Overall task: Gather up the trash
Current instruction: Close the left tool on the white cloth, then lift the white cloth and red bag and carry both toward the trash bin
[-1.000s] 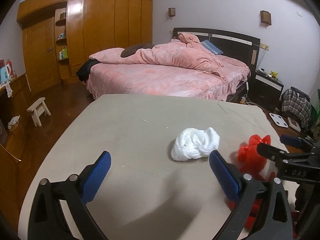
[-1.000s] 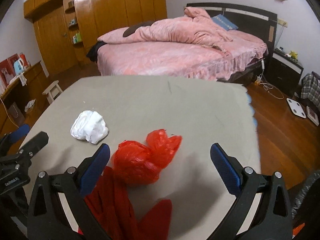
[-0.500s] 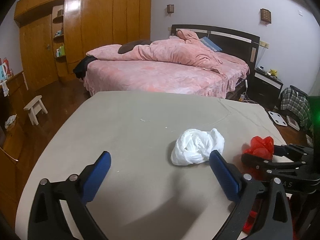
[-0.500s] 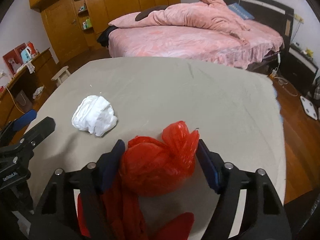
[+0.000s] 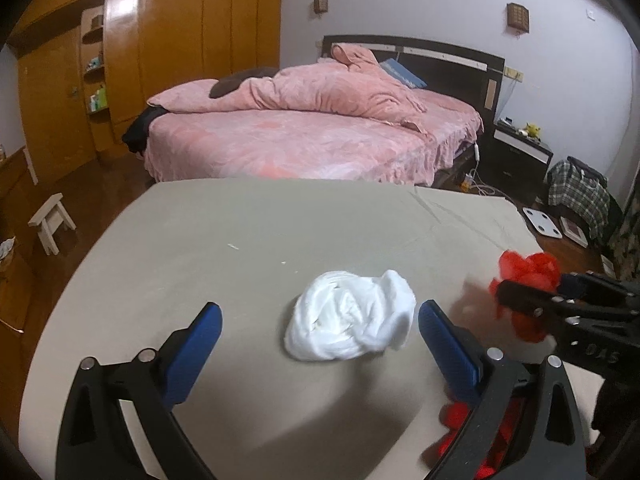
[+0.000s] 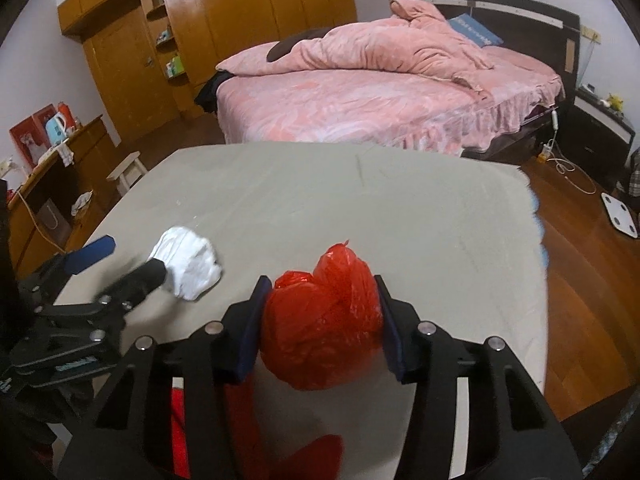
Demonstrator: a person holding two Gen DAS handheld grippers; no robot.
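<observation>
A crumpled white wad of trash point(image 5: 352, 322) lies on the grey table point(image 5: 260, 232). My left gripper point(image 5: 320, 340) is open, its blue fingers to either side of the wad's near end, apart from it. My right gripper point(image 6: 320, 312) is shut on a red plastic bag ball point(image 6: 324, 332) and holds it just above the table. The red ball point(image 5: 528, 280) and right gripper also show at the right in the left wrist view. The white wad point(image 6: 188, 264) and the left gripper point(image 6: 116, 264) show at the left in the right wrist view.
More red plastic point(image 6: 240, 412) hangs or lies under the right gripper near the table's front edge. A pink bed point(image 5: 304, 140) stands beyond the table. A wooden wardrobe point(image 5: 180, 40), a small stool point(image 5: 50, 216) and a wood floor surround it.
My right gripper closed on the red bag ball and lifted it slightly. My left gripper moved forward and right, bringing the white wad between its open fingers.
</observation>
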